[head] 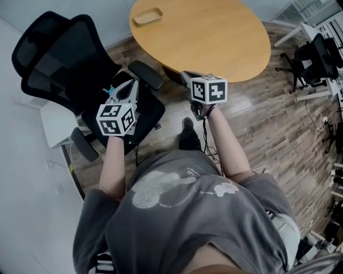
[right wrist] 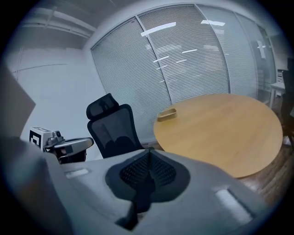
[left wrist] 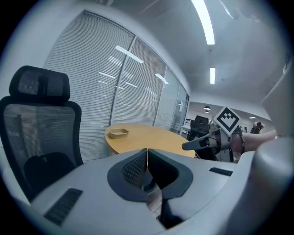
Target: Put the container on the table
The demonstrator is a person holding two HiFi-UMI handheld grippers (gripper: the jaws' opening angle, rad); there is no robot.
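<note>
A shallow tan container (head: 148, 16) sits on the round wooden table (head: 214, 37) near its far left edge. It also shows in the left gripper view as the container (left wrist: 118, 133) and in the right gripper view as the container (right wrist: 166, 114). My left gripper (head: 129, 85) hovers over the black chair's seat, well short of the table; its jaws are shut on nothing (left wrist: 147, 152). Beside the table's near edge my right gripper (head: 186, 76) is held up, jaws pressed together and empty (right wrist: 148, 153). Both grippers are far from the container.
A black mesh office chair (head: 69, 64) stands left of the table, under my left gripper. White blinds (right wrist: 183, 59) line the wall behind the table. More chairs and white furniture (head: 316, 59) stand at the right on the wooden floor, with cables beside them.
</note>
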